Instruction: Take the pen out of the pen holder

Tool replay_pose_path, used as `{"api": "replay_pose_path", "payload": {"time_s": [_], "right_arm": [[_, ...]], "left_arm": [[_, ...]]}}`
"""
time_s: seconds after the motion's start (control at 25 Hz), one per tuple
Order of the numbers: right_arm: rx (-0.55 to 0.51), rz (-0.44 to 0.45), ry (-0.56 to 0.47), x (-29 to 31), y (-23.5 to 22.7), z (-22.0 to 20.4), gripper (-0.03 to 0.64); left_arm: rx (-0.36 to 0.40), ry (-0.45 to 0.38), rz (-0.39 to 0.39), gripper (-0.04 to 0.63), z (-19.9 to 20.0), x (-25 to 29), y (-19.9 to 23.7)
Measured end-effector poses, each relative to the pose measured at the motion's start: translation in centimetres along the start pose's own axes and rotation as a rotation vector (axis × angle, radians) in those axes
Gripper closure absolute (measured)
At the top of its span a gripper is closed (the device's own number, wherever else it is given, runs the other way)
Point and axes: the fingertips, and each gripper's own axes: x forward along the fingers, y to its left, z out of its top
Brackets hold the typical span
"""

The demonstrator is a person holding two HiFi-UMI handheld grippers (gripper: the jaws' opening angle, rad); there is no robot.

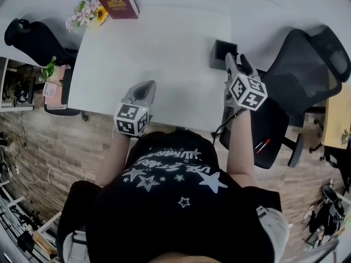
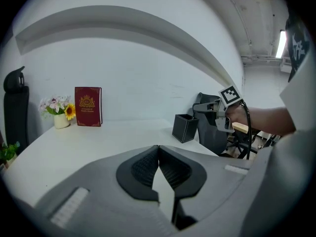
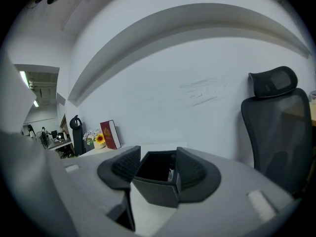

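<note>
The black square pen holder (image 1: pixel 222 53) stands at the right edge of the white table (image 1: pixel 164 53). In the right gripper view the holder (image 3: pixel 157 180) sits just beyond and between the tips of my open right gripper (image 3: pixel 157 158), not clamped. A small pale object (image 3: pixel 171 174) shows inside it; I cannot tell whether it is a pen. My right gripper (image 1: pixel 234 61) is right beside the holder in the head view. My left gripper (image 1: pixel 143 87) hovers over the table's front edge, shut on nothing (image 2: pixel 158 149). It sees the holder (image 2: pixel 185 127) from the left.
A red book (image 1: pixel 117 3) and a small flower pot (image 1: pixel 86 12) stand at the table's far left corner. A black office chair (image 1: pixel 307 64) is to the right of the table, with thin red and white sticks (image 1: pixel 262 146) on its seat. Another chair (image 1: pixel 33 37) is on the left.
</note>
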Motion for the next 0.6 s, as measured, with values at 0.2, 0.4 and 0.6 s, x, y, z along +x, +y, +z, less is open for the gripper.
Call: {"api": "replay_pose_path", "payload": {"time_s": [0.2, 0.4, 0.6], "right_arm": [[-0.026, -0.010, 0.046, 1.8, -1.0, -0.8, 0.423], [-0.047, -0.010, 0.081, 2.7, -1.2, -1.4, 0.468], [-0.089, -0.049, 0.126, 2.7, -1.4, -2.0, 0.556]], "left_arm": [[-0.014, 0.012, 0.024, 0.584, -0.1, 0.9, 0.8], [-0.021, 0.023, 0.026, 0.584, -0.1, 2.0, 1.0], [-0.016, 0.013, 0.003, 0.584, 0.4, 3.0, 0.5]]}}
